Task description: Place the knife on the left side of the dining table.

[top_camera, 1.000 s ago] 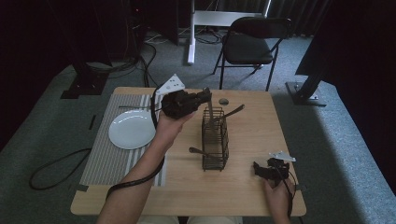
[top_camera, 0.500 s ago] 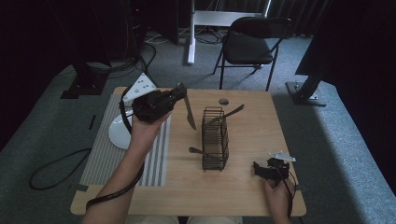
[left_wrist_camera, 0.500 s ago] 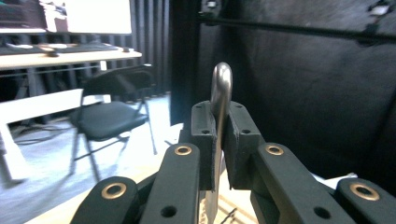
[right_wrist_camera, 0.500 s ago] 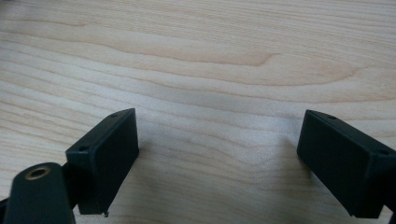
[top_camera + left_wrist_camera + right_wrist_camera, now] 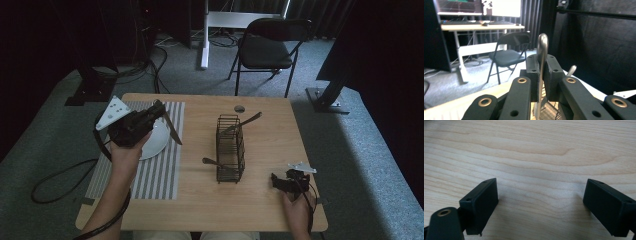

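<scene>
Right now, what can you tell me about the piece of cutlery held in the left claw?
The utensil is slim, silver-grey metal, probably a knife. The left claw is shut on it, jaws pinching the shaft, with a rounded handle end rising above them. From the high view it hangs slanting down from the claw, above the striped placemat beside the white plate, touching neither.

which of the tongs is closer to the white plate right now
Left. The left tongs hang just above the white plate on the striped mat, shut on a metal utensil. The right tongs rest open at the table's near right corner, beyond the wire rack.
</scene>
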